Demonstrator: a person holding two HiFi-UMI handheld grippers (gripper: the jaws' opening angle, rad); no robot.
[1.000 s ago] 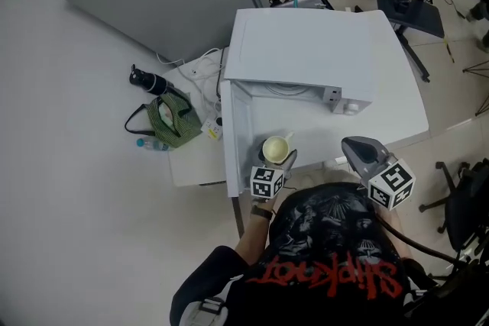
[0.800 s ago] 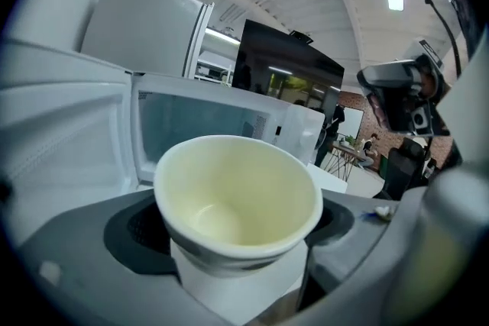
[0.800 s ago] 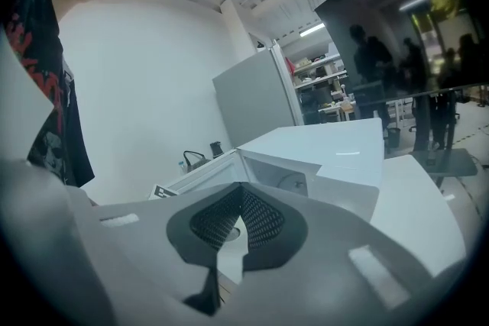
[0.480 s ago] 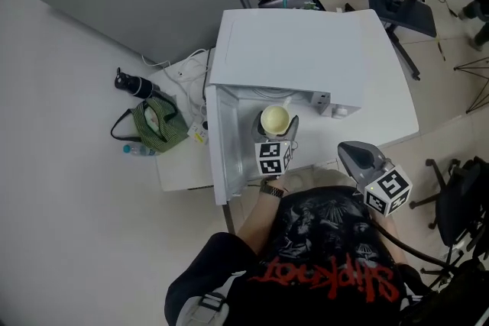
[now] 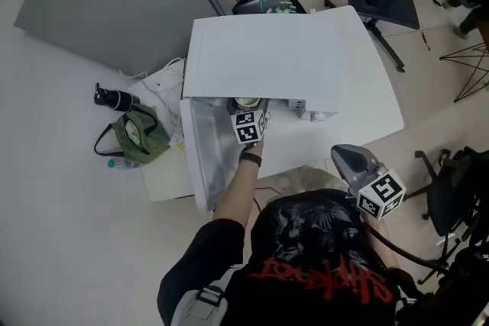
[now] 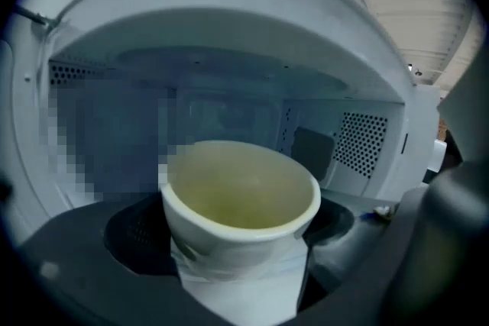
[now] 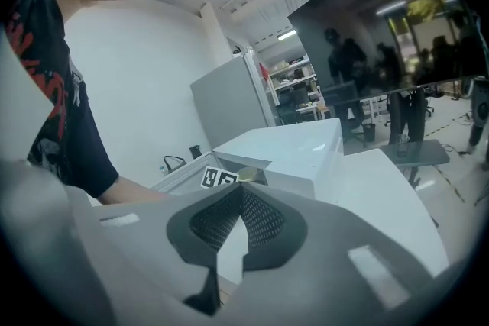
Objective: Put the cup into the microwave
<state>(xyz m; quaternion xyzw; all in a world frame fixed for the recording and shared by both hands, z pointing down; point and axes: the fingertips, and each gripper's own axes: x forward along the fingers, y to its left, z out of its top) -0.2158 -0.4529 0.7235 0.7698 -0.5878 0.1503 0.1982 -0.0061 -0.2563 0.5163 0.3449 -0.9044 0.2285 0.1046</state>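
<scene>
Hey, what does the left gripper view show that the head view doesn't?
Only the left gripper view: the inside of the microwave, its vent holes, and the jaws closed on the sides of the cup. Only the head view: the microwave's top, its open door, the right gripper near the person's body, and a green bag on the floor. Both: the cup, held by the left gripper at the microwave's opening.
</scene>
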